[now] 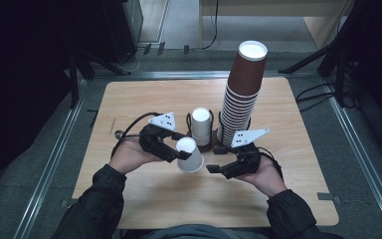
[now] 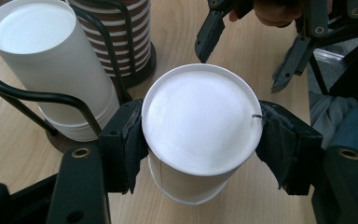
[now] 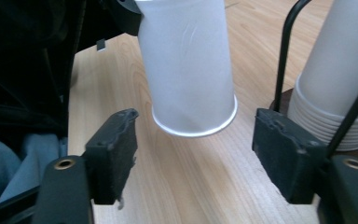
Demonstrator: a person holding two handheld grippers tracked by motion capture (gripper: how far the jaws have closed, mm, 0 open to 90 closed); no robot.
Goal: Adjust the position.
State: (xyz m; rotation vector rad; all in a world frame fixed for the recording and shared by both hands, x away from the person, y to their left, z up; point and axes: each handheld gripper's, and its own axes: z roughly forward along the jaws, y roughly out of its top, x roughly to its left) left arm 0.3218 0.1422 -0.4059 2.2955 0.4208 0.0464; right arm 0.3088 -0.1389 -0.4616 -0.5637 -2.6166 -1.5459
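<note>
Wood-grain table [image 1: 144, 99]; left tool [image 1: 179, 151] grips smooth white cup [image 1: 190, 155].

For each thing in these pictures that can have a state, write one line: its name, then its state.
White paper cup: upside down, clamped near its base, off the table.
Left gripper: shut on the white paper cup.
Right gripper: open, holding nothing, jaws either side of the cup's rim but apart from it.
White cup stack: upside down, upright in its wire holder.
Brown cup stack: tall, upside down, leaning slightly.
Wire holder: standing on the table.
</note>
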